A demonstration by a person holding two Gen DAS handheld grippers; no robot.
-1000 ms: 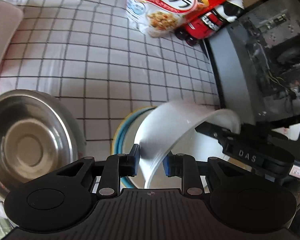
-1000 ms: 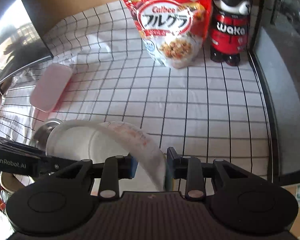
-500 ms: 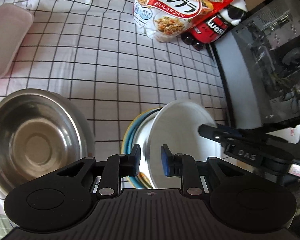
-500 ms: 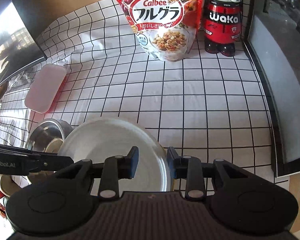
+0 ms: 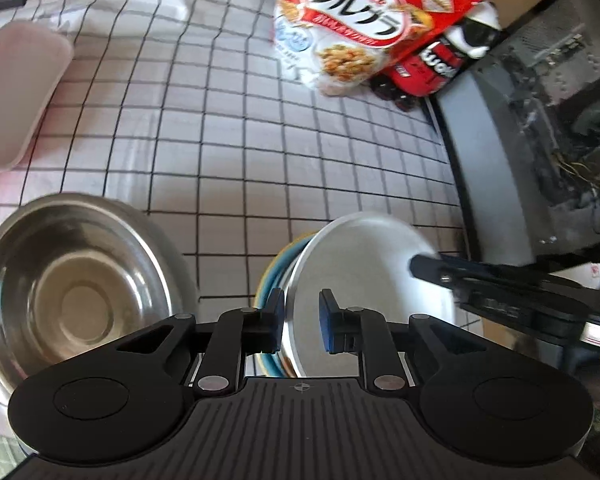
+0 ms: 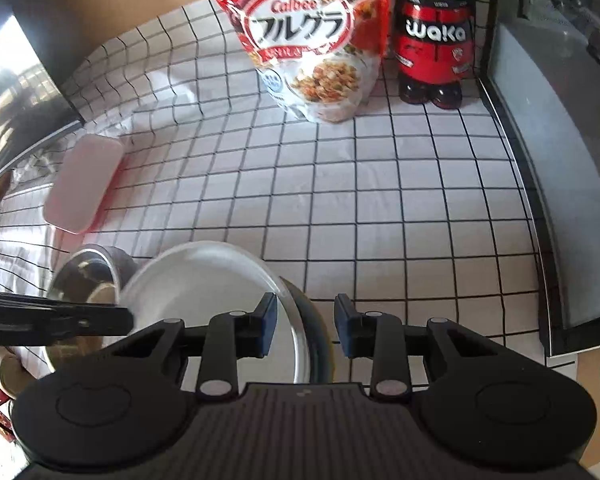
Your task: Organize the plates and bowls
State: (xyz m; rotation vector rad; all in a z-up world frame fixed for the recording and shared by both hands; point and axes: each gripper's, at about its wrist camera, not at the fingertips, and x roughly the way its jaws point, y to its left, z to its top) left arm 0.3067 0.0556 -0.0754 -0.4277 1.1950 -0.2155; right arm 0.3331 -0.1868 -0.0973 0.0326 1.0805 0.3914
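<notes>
A black-gridded white cloth (image 6: 380, 208) is covering the table. The white plate (image 5: 364, 264) is lying on a stack just beside the steel bowl (image 5: 72, 292). Left gripper (image 5: 301, 321) and right gripper (image 6: 306, 326) are gaping narrowly, empty. The stack's lower dishes are lying mostly hidden.
</notes>
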